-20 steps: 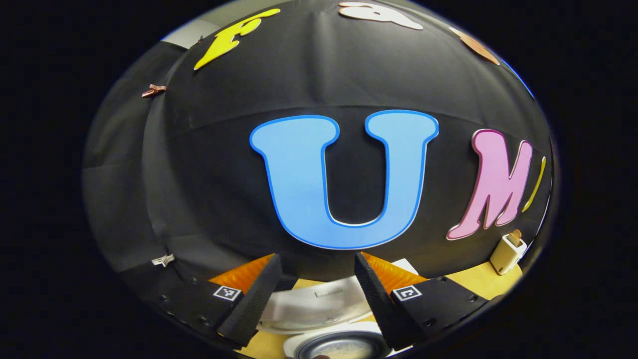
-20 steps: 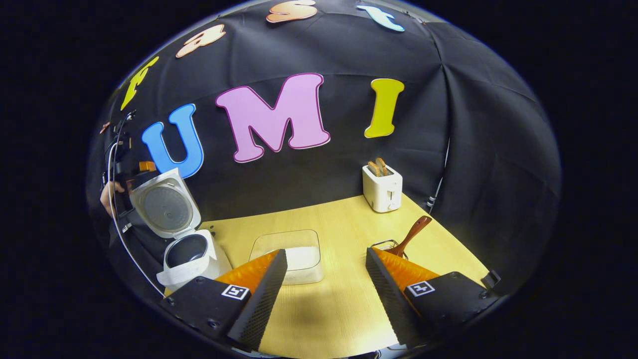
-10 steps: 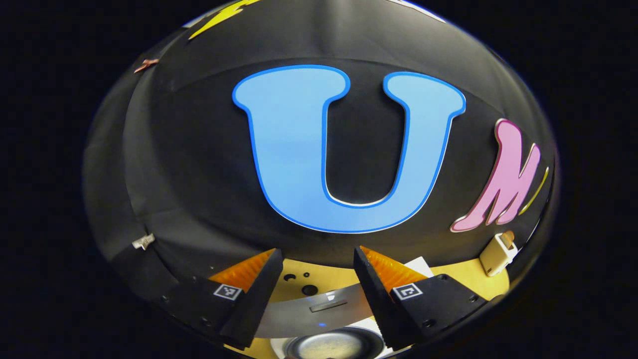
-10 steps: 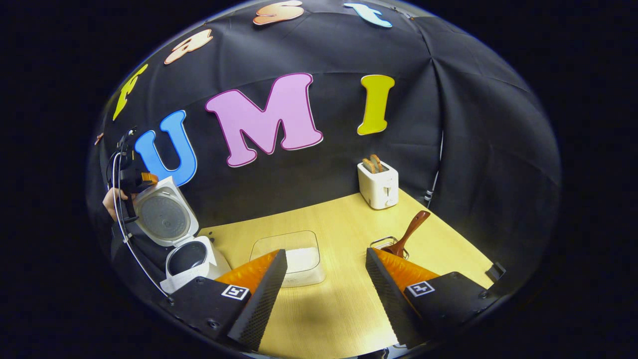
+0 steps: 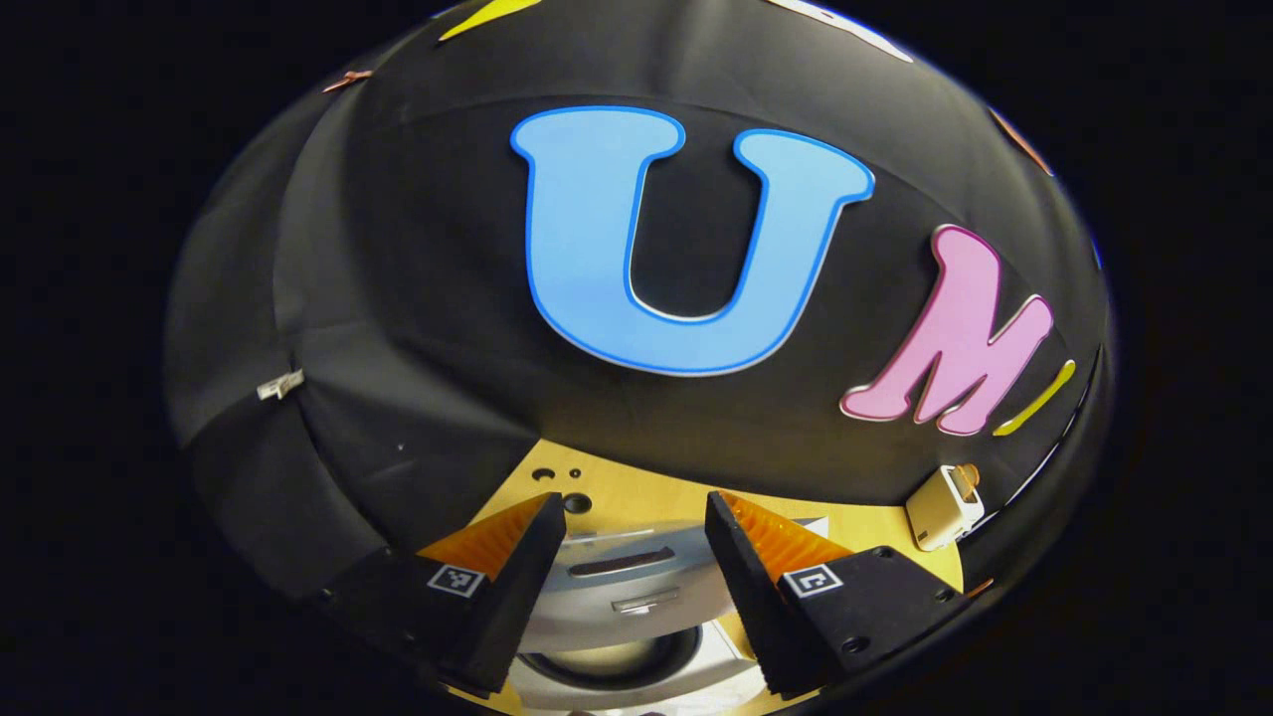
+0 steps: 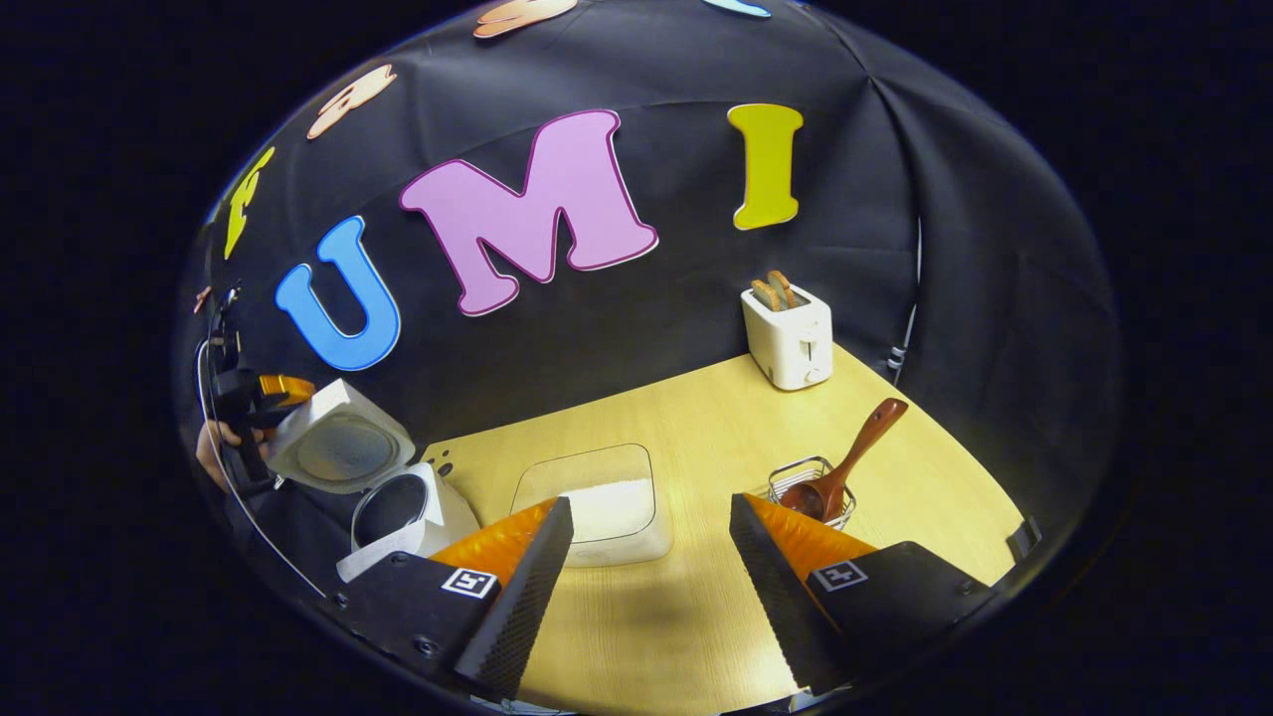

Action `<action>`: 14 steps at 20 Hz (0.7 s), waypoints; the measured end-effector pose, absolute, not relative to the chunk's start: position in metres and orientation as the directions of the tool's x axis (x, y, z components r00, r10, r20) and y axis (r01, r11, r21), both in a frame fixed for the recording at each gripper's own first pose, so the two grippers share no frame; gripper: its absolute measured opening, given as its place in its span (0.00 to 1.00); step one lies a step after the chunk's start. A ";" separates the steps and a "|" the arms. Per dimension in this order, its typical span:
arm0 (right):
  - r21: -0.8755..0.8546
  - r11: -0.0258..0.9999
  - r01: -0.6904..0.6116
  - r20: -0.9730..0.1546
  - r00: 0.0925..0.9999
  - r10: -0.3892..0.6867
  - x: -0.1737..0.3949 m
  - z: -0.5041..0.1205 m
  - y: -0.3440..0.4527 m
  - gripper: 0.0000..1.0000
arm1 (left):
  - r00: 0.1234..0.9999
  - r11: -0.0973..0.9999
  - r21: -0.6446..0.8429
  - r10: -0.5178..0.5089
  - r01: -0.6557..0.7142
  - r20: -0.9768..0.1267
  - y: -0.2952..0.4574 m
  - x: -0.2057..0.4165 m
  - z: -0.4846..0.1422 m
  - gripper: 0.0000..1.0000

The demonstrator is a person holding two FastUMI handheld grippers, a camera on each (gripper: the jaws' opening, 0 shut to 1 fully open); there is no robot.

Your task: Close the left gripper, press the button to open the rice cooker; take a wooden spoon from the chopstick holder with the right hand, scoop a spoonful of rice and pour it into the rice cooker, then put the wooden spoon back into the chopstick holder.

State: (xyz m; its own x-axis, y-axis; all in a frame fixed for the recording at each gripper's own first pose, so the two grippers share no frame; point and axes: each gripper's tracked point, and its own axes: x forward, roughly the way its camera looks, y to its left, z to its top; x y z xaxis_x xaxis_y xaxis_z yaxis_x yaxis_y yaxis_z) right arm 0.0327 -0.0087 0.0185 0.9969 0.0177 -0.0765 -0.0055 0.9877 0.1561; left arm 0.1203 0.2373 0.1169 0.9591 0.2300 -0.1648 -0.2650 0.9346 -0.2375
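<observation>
Right hand-held gripper is hovering released over the table; the wooden spoon is standing just ahead to its right in the chopstick holder, handle leaning up and away rightward.

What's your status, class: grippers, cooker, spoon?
Both grippers open, empty. Rice cooker lid up. Wooden spoon in chopstick holder, path clear.

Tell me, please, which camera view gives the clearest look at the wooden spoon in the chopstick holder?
The right gripper view: the wooden spoon stands bowl-down in the wire chopstick holder, handle leaning up to the right, just beyond the right gripper. The left gripper view faces the rice cooker and the toaster instead.
</observation>
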 end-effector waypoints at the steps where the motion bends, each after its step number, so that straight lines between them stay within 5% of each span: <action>1: 0.150 0.988 -0.020 -0.083 0.996 0.033 0.035 0.019 -0.009 0.98 | 0.952 0.931 -0.234 0.239 -0.280 -0.191 0.229 0.110 0.096 0.93; 7: 0.101 0.990 -0.095 -0.119 0.987 0.107 0.052 0.019 -0.007 0.98 | 0.919 0.908 -0.238 0.276 -0.345 -0.280 0.195 0.092 0.002 0.94; 14: 0.075 0.986 -0.151 -0.180 0.970 0.163 0.062 0.002 0.001 0.98 | 0.885 0.881 -0.190 0.375 -0.433 -0.276 0.184 0.076 -0.032 0.94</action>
